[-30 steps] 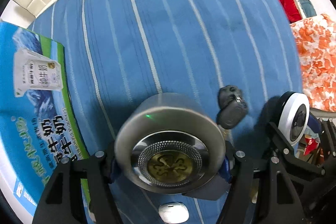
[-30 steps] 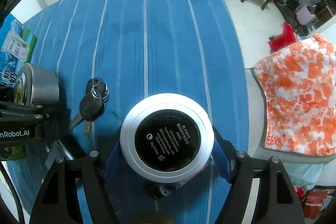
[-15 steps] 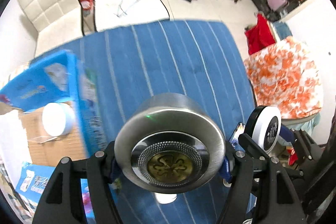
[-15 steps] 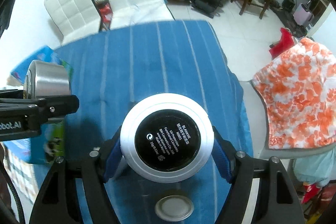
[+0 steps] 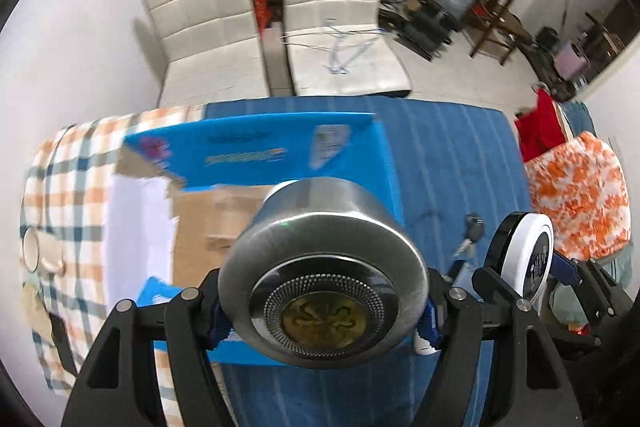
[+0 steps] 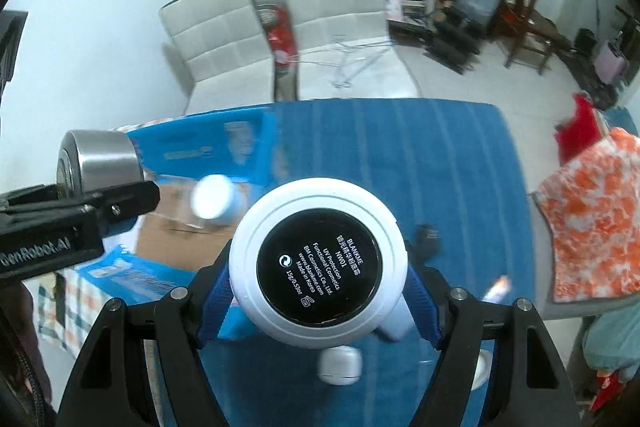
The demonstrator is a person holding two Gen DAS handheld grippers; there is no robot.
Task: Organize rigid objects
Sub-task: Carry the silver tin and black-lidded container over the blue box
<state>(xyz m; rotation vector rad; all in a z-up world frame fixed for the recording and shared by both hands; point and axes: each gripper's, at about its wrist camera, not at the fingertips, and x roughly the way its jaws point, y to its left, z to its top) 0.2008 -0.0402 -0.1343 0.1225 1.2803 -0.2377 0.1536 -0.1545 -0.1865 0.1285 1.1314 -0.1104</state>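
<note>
My left gripper is shut on a round silver metal tin, held above the open blue cardboard box. My right gripper is shut on a white round cosmetic compact with a black label, held above the blue striped tablecloth beside the box. The compact also shows in the left wrist view. The tin shows in the right wrist view. A white jar lies inside the box. Black keys lie on the cloth.
A small white case lies on the cloth below the compact. A checked cloth with a cup lies left of the box. Two white chairs stand behind the table. An orange floral cloth lies at the right.
Both grippers have risen and tilted up with their objects. The view has swung from the tabletop to the box, the chairs and the far wall. The left gripper has moved over the box.
</note>
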